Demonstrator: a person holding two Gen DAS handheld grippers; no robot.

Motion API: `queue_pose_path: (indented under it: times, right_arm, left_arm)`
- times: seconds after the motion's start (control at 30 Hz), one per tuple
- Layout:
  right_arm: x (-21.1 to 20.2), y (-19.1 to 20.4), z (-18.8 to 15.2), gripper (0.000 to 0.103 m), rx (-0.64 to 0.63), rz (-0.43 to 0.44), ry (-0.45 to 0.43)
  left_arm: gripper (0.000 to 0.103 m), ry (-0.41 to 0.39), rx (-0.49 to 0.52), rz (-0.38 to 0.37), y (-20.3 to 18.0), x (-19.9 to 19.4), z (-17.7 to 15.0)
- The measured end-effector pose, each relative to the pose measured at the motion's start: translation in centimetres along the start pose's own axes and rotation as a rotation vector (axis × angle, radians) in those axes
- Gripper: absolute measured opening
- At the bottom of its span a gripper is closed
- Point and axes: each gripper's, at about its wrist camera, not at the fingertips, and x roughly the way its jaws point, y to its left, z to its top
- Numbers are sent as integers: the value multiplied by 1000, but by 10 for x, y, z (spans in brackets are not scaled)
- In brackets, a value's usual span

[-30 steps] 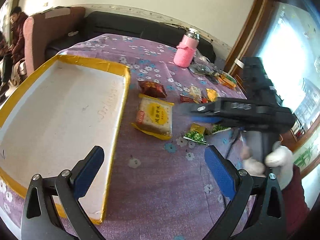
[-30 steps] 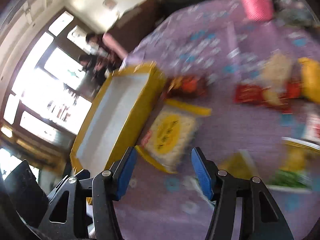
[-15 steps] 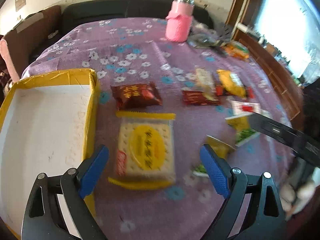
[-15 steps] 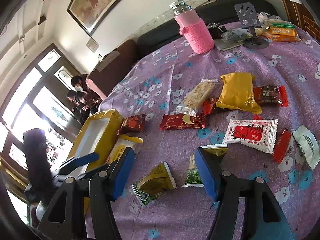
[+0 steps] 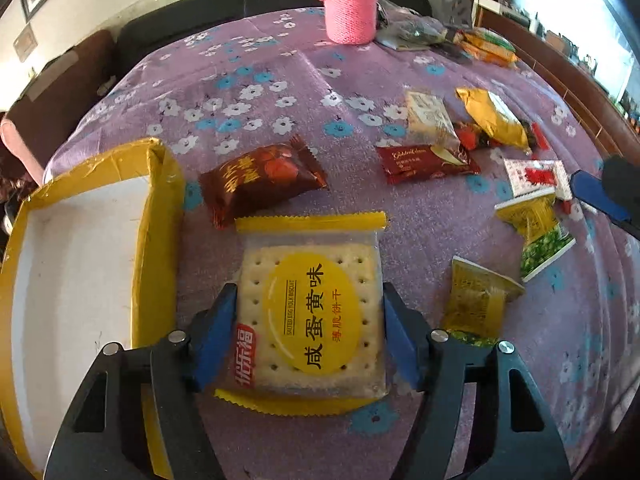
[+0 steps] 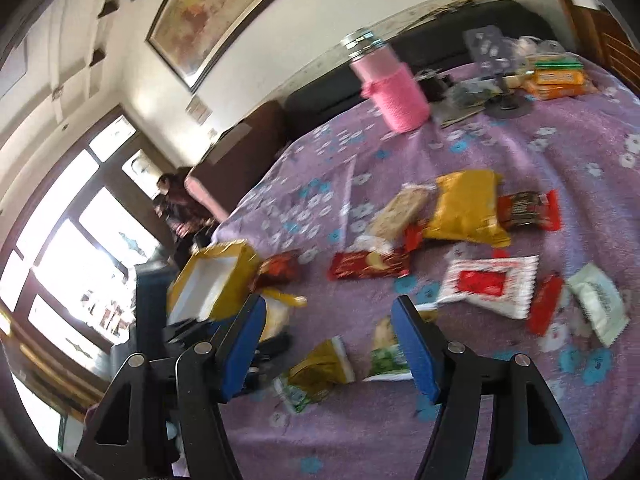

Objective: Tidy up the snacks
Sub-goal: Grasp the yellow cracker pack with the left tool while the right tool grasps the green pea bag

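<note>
A clear packet of square crackers with a yellow label point(image 5: 312, 320) lies flat on the purple flowered tablecloth, just right of a yellow-rimmed white box point(image 5: 158, 240). My left gripper point(image 5: 309, 294) points down over the packet. Its jaws are closing, and the blue pads point(image 5: 218, 328) touch the packet's left and right sides. My right gripper point(image 6: 328, 306) hovers above the cloth with its jaws opening and nothing held. Two small green and yellow packets point(image 6: 320, 368) lie below it. One of its blue fingers point(image 5: 596, 196) shows at the right edge of the left wrist view.
Loose snacks are scattered right of the box: a brown-red packet point(image 5: 260, 176), a red bar point(image 5: 424, 162), a gold packet point(image 5: 492, 120), a white and red packet point(image 6: 488, 284). A pink bottle point(image 5: 350, 8) stands at the far edge. People sit by the window point(image 6: 176, 204).
My left gripper swung from over the box to the cracker packet, came down, and its jaws narrowed onto the packet's sides. The right gripper turned toward the scattered snacks and opened slightly.
</note>
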Motion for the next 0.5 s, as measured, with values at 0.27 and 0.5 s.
queue_pose_path:
  times: [0.27,0.5]
  right_arm:
    - [15,-6,-1,68,-43,-133,22]
    - [42,1,-16,67,-115,-262,92]
  left_arm:
    - [68,-65,-92,-63,13,-26,-14]
    - [68,-168,-190,-132,35,-76,-45]
